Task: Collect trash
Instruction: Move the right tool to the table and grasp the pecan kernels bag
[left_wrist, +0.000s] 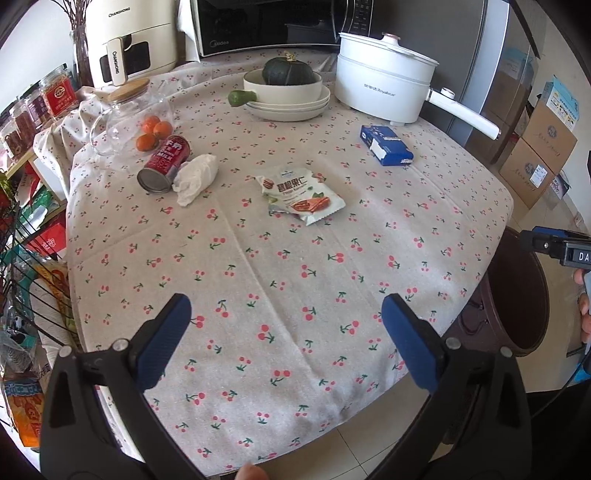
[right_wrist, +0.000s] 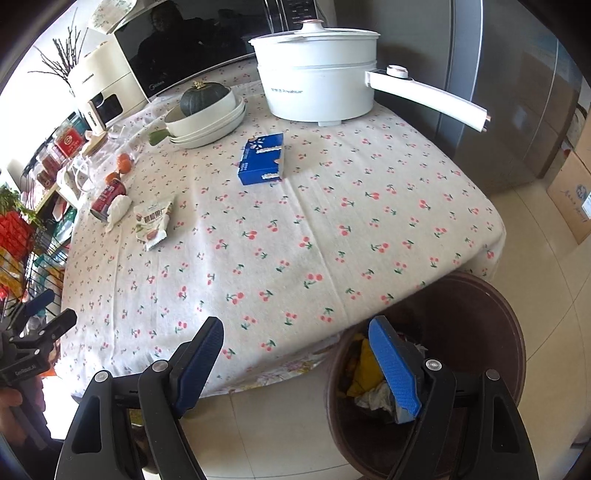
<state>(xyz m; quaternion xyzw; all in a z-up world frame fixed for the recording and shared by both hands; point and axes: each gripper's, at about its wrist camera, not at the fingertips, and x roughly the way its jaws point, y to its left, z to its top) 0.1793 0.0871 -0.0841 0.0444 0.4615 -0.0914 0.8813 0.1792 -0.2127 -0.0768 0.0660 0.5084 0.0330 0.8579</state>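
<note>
A snack wrapper (left_wrist: 303, 194) lies mid-table; it also shows in the right wrist view (right_wrist: 153, 221). A red can (left_wrist: 164, 164) lies on its side at the left with a crumpled white tissue (left_wrist: 195, 177) against it. A blue box (left_wrist: 386, 144) lies at the right. A brown trash bin (right_wrist: 476, 317) with trash inside stands on the floor by the table's near right corner. My left gripper (left_wrist: 286, 308) is open and empty above the near table. My right gripper (right_wrist: 297, 326) is open and empty over the table edge and the bin.
The cherry-print tablecloth (left_wrist: 258, 280) covers the table. At the back stand a white electric pot (left_wrist: 384, 88), a bowl with a squash (left_wrist: 288, 86), a glass jar (left_wrist: 133, 110), oranges (left_wrist: 155, 133), an air fryer and a microwave. A wire rack (left_wrist: 26, 277) stands left; cardboard boxes (left_wrist: 546, 147) stand right.
</note>
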